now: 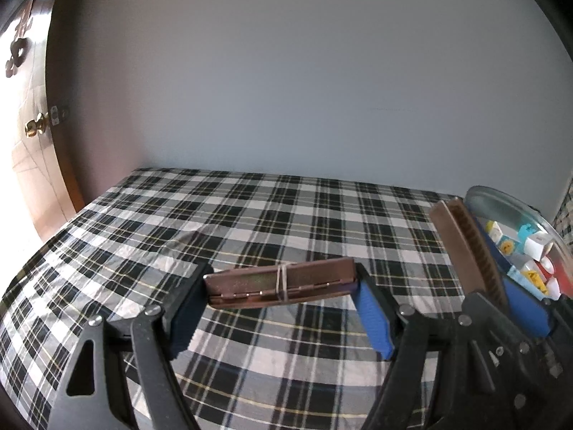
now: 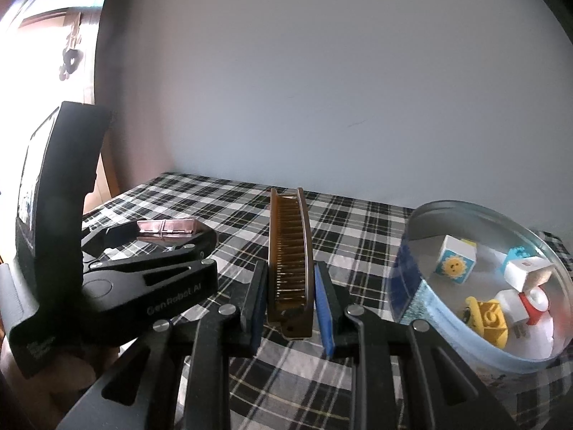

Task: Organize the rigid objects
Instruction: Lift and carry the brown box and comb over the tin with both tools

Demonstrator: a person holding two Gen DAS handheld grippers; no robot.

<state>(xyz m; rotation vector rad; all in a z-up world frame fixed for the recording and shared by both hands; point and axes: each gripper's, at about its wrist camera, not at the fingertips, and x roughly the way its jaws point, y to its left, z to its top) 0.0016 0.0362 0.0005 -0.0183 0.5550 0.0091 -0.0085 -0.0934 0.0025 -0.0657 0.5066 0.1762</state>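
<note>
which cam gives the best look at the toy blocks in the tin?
Right wrist view: it looks down into the round tin, so the toy blocks show whole. In the left wrist view the blocks sit squeezed at the right edge, partly hidden behind the comb.

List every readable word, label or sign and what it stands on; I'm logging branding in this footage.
"GenRobot.AI": on the left gripper body, right wrist view.
Small white print low on that gripper's handle: too blurred to read.
Sun face, no words: on a block in the tin.
Comb, case: no text.
</note>
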